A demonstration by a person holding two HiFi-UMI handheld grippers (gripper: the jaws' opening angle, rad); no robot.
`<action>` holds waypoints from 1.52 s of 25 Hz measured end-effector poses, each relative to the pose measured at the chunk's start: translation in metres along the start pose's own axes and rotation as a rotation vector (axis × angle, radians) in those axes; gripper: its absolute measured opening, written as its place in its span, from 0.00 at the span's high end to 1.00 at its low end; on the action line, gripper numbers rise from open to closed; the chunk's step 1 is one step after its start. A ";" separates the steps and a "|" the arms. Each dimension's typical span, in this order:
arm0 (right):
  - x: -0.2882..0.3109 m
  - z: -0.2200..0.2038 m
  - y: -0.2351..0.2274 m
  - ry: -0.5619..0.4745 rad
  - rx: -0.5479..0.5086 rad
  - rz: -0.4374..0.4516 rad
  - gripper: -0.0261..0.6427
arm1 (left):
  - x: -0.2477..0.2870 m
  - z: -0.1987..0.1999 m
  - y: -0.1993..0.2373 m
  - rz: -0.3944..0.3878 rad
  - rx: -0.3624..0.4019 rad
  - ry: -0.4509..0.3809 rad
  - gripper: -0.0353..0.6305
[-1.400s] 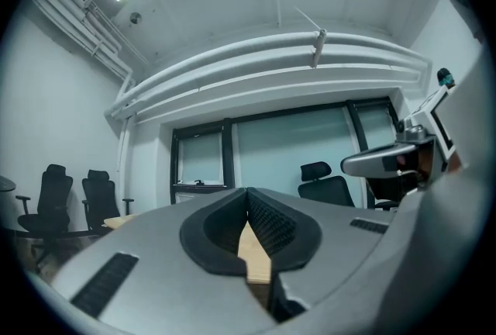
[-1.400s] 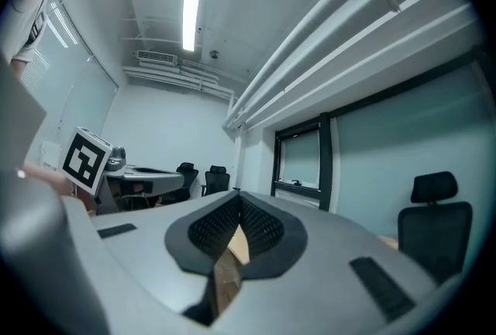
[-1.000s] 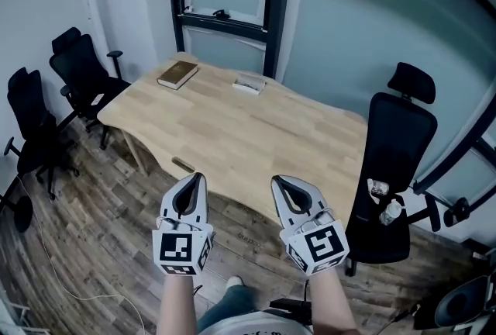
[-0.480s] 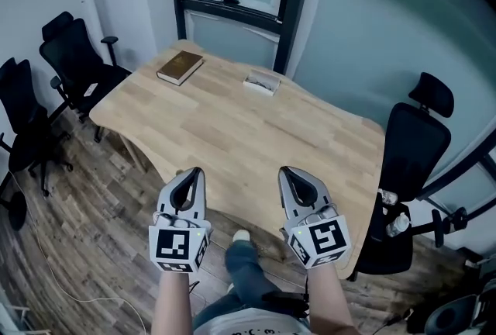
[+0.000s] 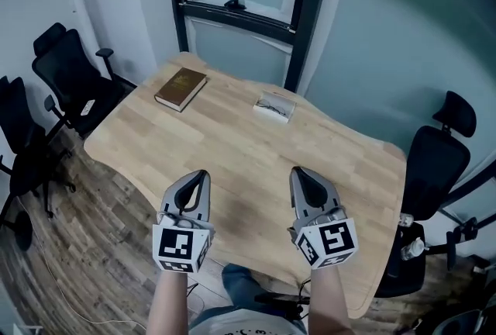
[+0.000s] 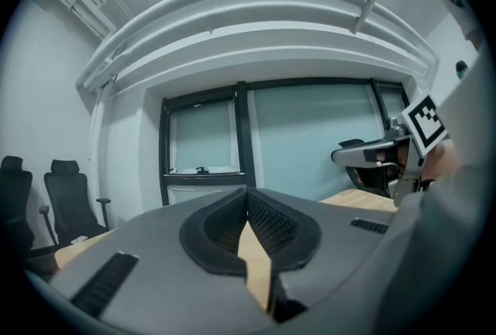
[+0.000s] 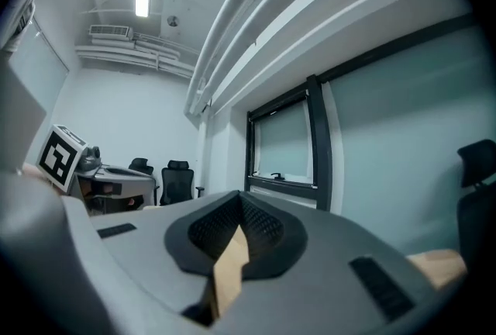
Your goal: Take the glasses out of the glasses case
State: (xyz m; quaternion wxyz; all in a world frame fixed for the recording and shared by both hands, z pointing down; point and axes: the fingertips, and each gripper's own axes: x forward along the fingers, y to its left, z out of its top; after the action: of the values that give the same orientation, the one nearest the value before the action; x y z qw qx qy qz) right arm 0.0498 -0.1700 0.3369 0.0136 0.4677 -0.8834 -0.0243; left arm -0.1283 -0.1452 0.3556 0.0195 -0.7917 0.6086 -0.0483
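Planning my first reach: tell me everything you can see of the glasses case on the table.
The glasses case is a small, pale, flat oblong lying on the light wooden table near its far edge, right of the brown book and apart from it. A thin dark outline, like glasses frames, shows on or through it. Too small to tell whether it is open or shut. Only the table touches it.

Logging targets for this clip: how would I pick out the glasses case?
Find the light wooden table. Near its far edge lie two things. The glasses case is the small pale one on the right; the book to its left is brown and larger.
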 end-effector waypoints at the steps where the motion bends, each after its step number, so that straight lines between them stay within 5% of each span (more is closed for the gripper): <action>1: 0.015 0.000 -0.007 0.004 -0.008 -0.005 0.94 | 0.017 0.000 0.007 -0.008 0.000 0.008 0.92; 11: 0.101 -0.014 -0.070 0.078 -0.025 -0.024 0.94 | 0.136 -0.007 0.037 -0.082 -0.013 0.048 0.92; 15: 0.120 -0.023 -0.076 0.138 -0.026 0.021 0.66 | 0.156 -0.008 0.041 -0.115 -0.012 0.058 0.92; 20: 0.142 -0.028 -0.084 0.195 -0.061 0.024 0.70 | 0.176 -0.009 0.053 -0.161 -0.008 0.065 0.92; 30: 0.223 -0.074 -0.114 0.491 -0.295 0.185 0.76 | 0.239 -0.020 0.081 -0.211 -0.044 0.064 0.92; 38: 0.304 -0.162 -0.140 0.822 -0.453 0.342 0.77 | 0.283 -0.058 0.095 -0.265 -0.070 0.118 0.92</action>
State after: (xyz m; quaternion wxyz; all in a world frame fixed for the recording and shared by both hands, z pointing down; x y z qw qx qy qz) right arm 0.0019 -0.5050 0.4911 0.4658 0.2726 -0.8415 -0.0264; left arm -0.1535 -0.4410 0.4194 -0.0507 -0.8611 0.5002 -0.0757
